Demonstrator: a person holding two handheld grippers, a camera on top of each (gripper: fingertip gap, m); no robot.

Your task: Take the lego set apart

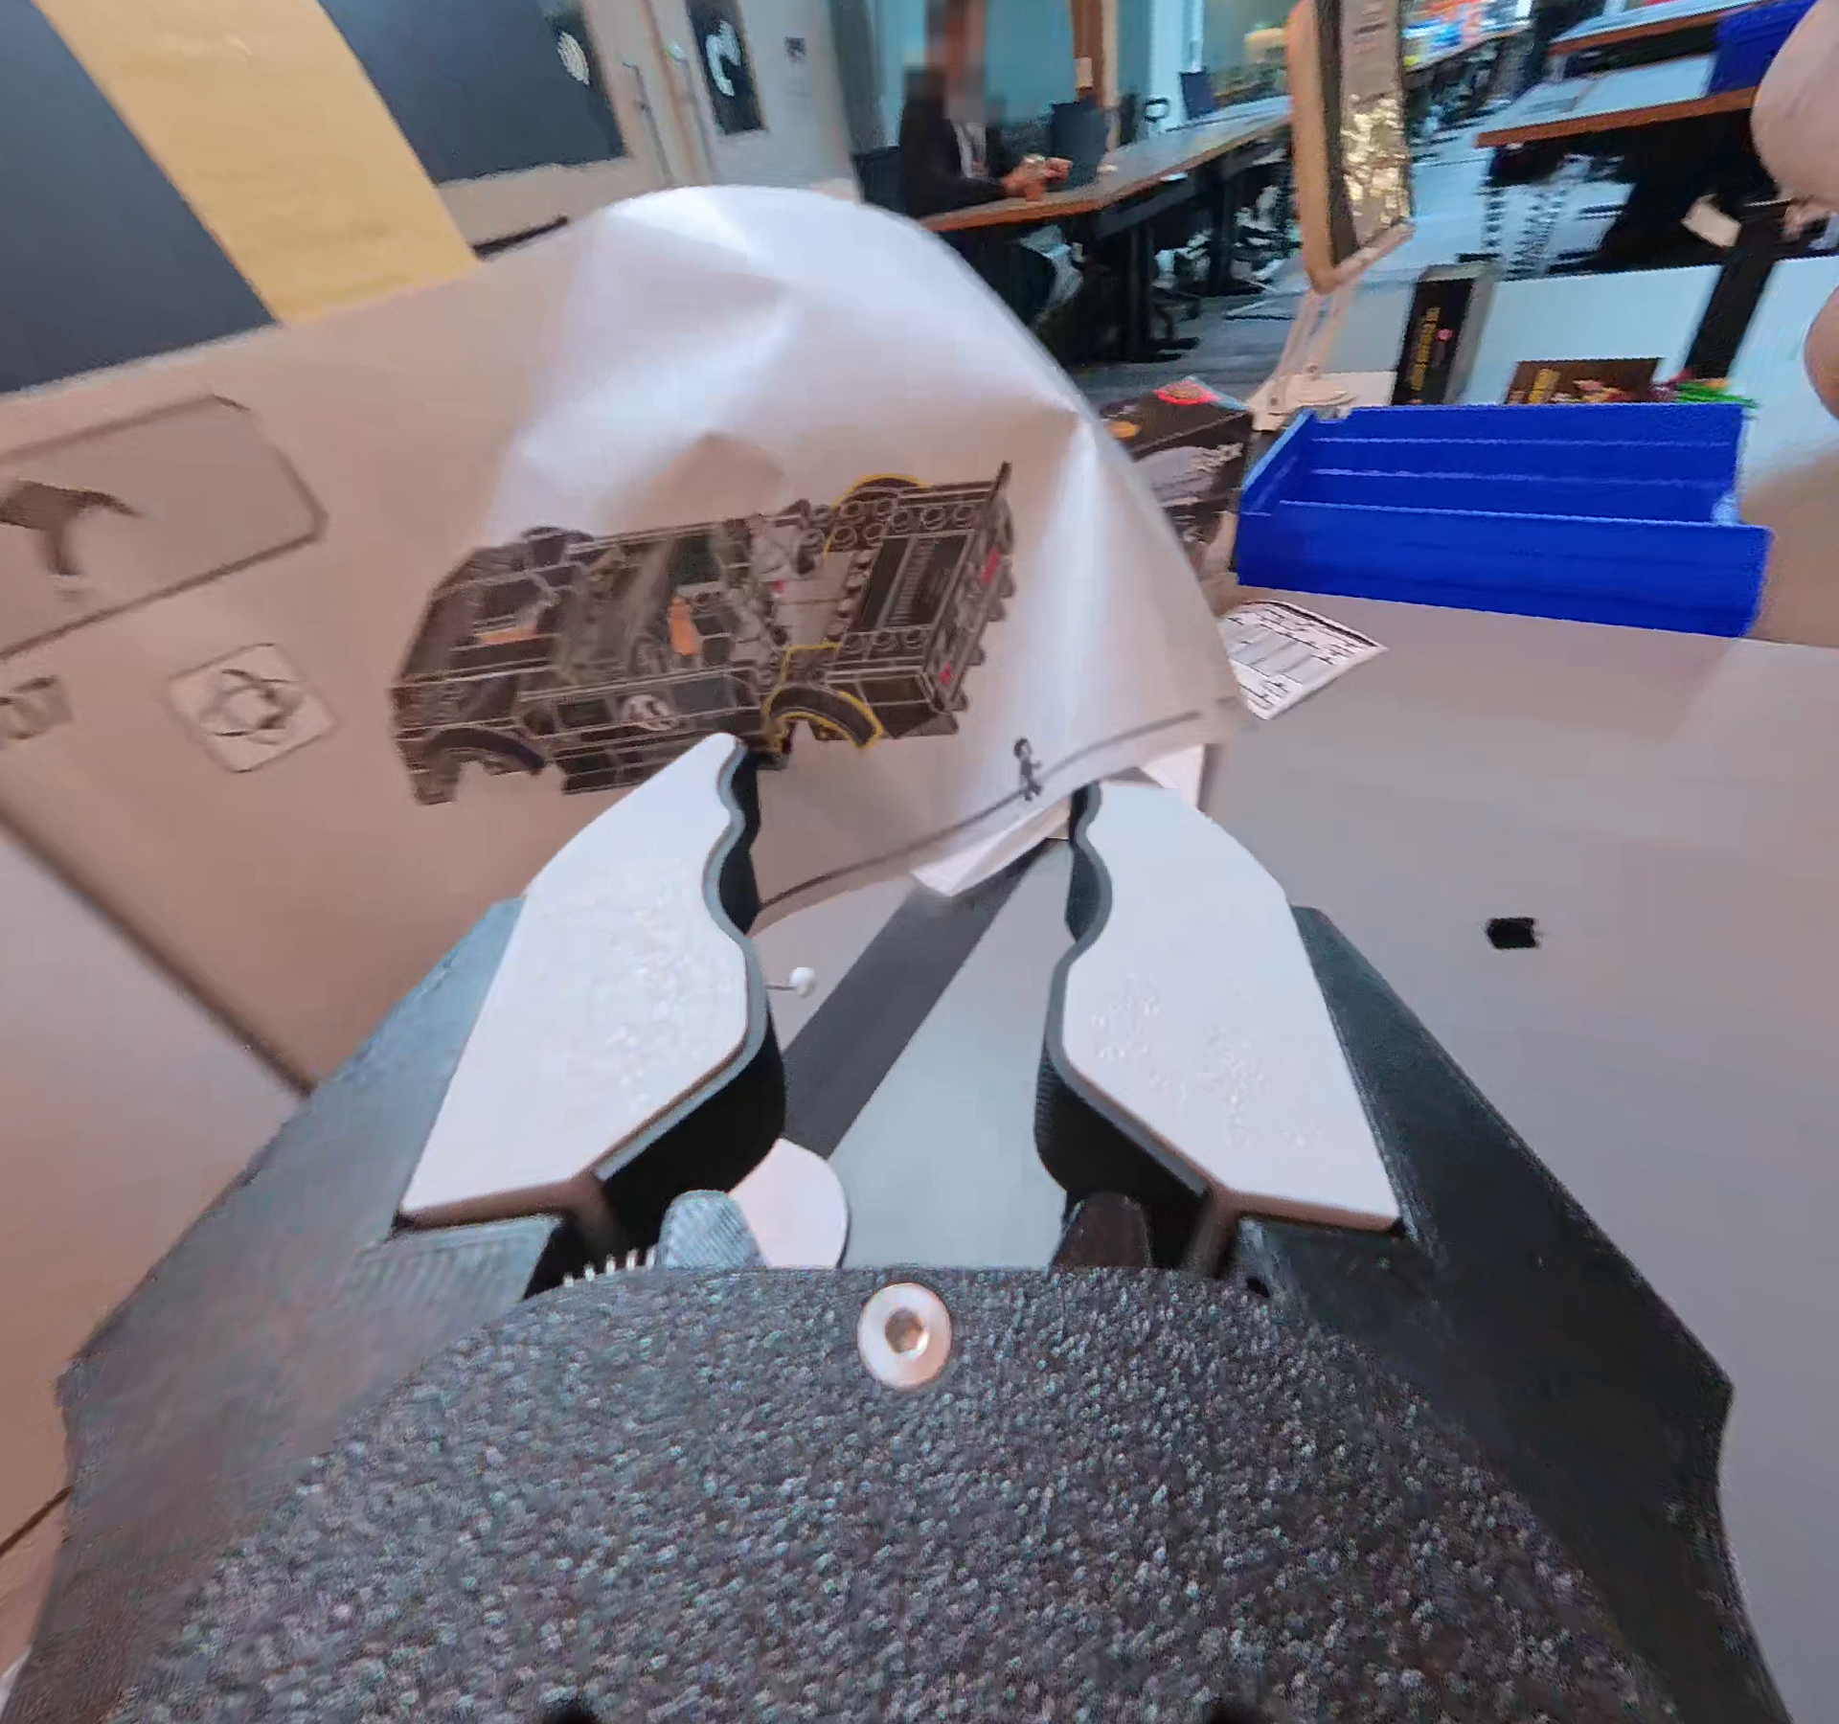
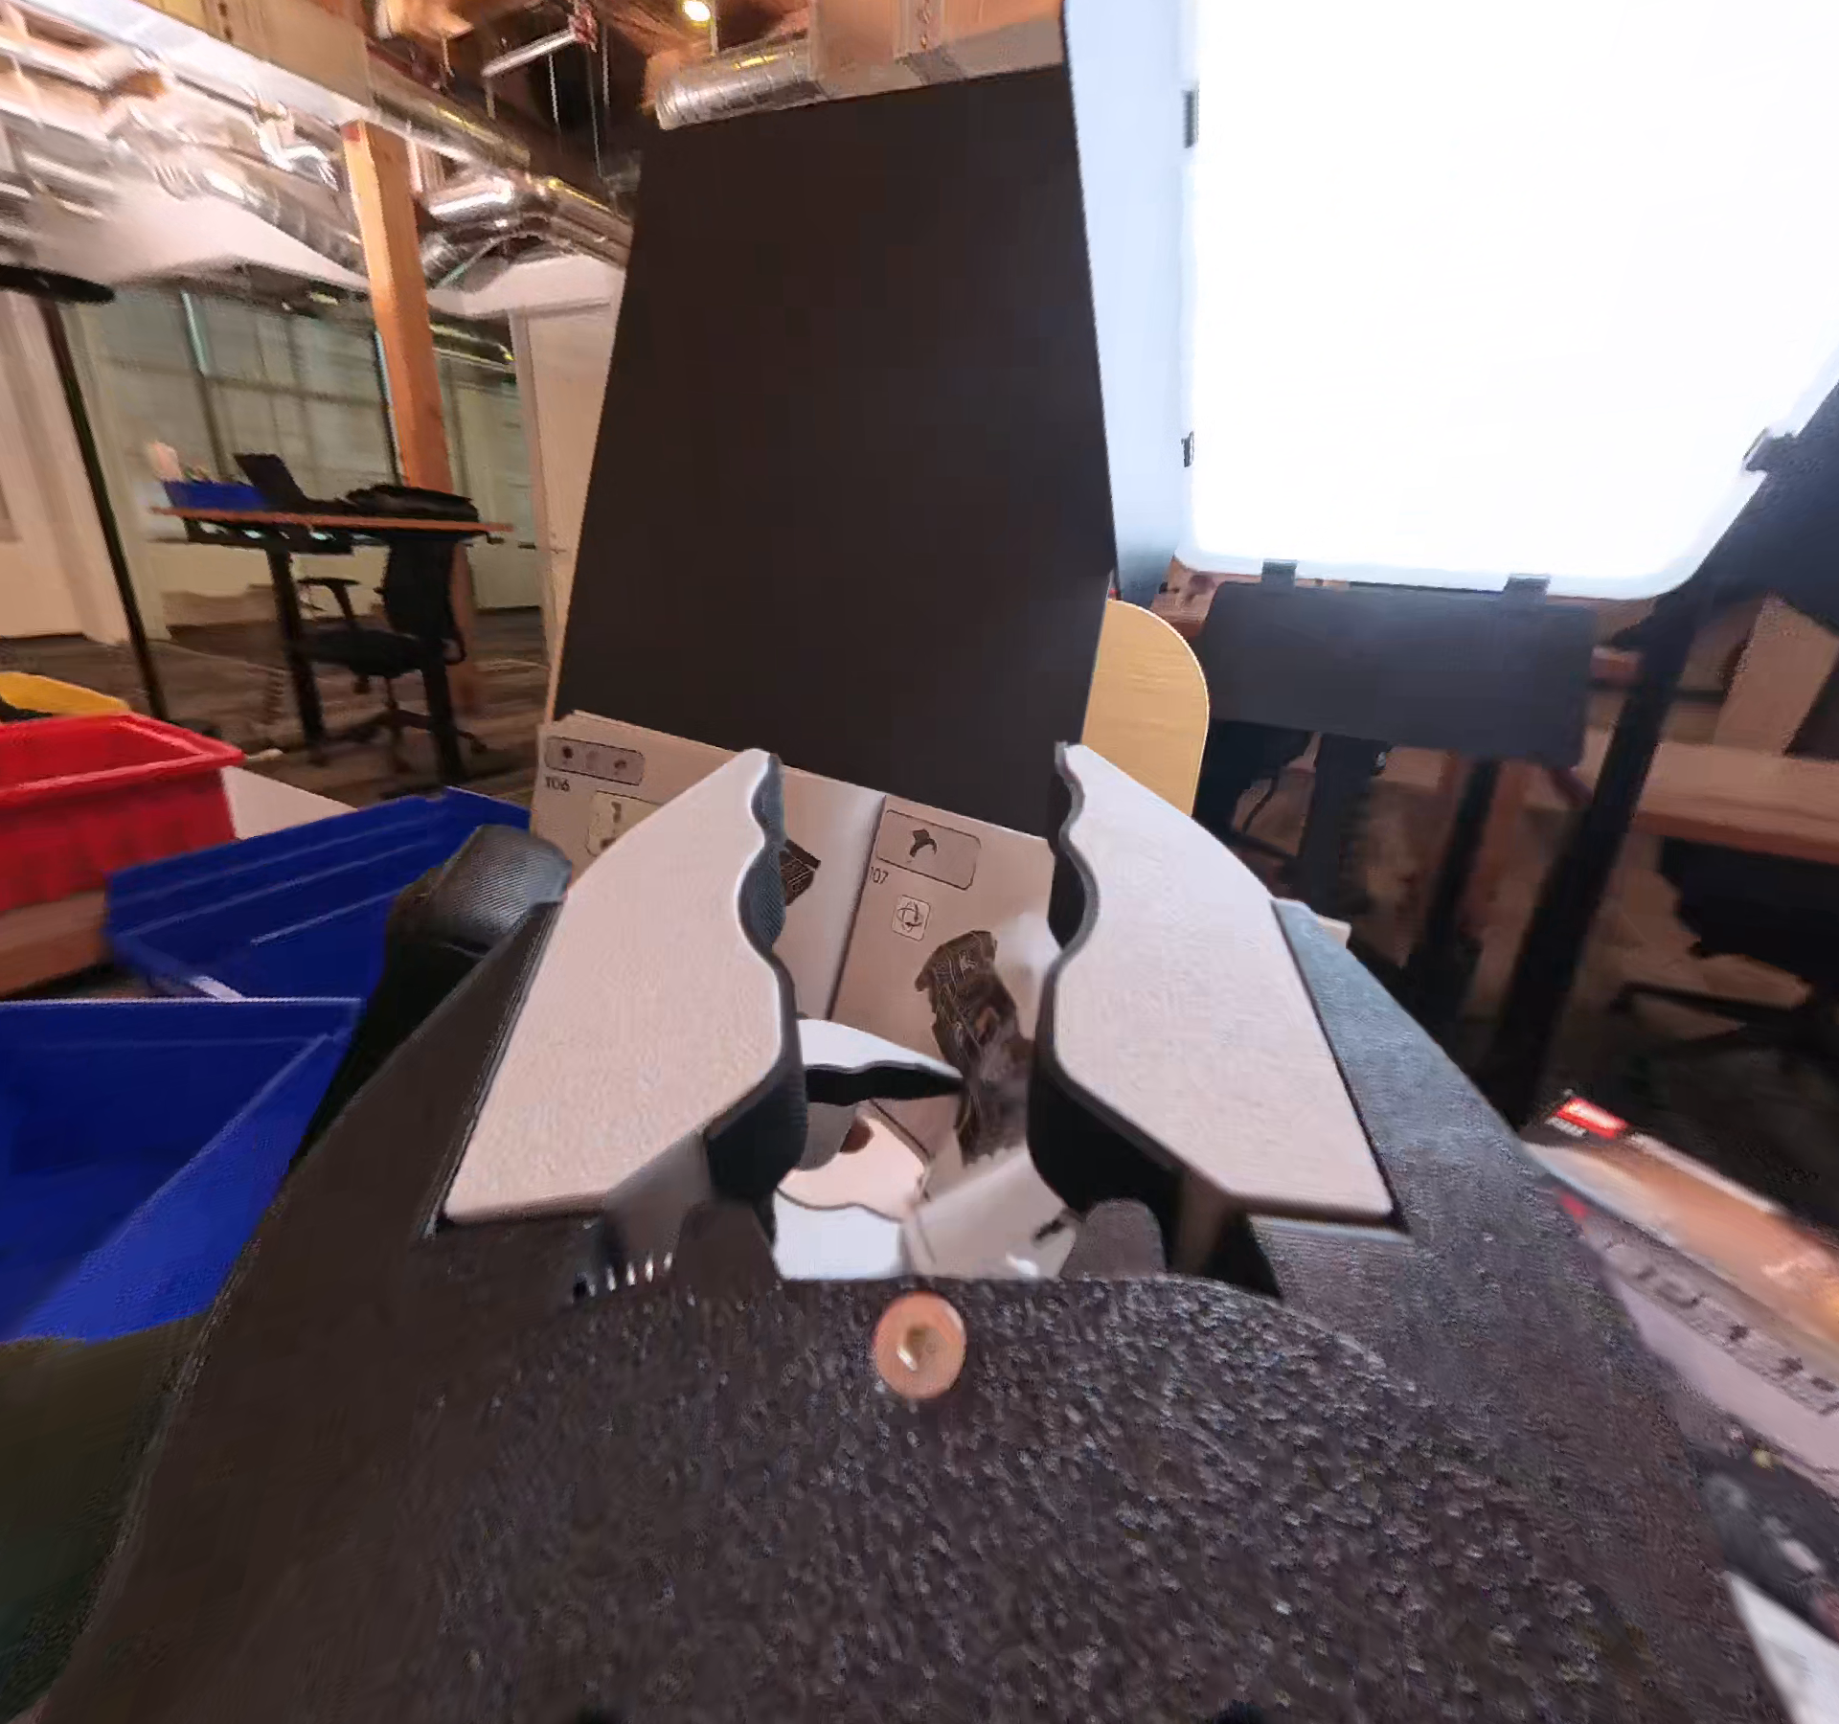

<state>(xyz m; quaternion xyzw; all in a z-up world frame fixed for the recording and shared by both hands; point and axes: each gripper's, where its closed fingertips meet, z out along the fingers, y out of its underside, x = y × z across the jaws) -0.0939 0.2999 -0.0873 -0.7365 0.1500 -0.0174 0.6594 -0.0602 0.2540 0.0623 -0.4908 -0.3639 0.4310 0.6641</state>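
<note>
A blue bin [image 1: 1503, 522] is sitting on the far right of the grey table [image 1: 1493, 980] in the left wrist view; only its ribbed inner wall is showing, so I cannot tell what it is holding. In the right wrist view two more blue bins [image 2: 149, 1139] are lying at the near left, with a red bin [image 2: 100, 801] behind them; their insides are hidden as well.

The left gripper [image 1: 911, 781] is pointing at an instruction booklet [image 1: 249, 681] with its jaws spread and nothing between them. One white page [image 1: 796, 482] is arching up and curling over to the right, showing a printed drawing of a dark vehicle [image 1: 716, 641]. The page's lower edge is hanging just beyond the fingertips, apart from them as far as can be seen. A loose printed slip [image 1: 1294, 656] is lying flat between the page and the blue bin. The table to the right of the gripper is lying bare but for a small dark spot [image 1: 1513, 932].

The right gripper [image 2: 916, 781] is also standing with its jaws spread, empty, aimed at the open booklet [image 2: 955, 960], which is propped in front of a tall dark board [image 2: 836, 442]. A bright light panel [image 2: 1493, 233] is glowing at the far right. A printed box [image 2: 1672, 1218] is crowding the near right edge.

No built lego model is showing in either view, only its drawing in the booklet.
</note>
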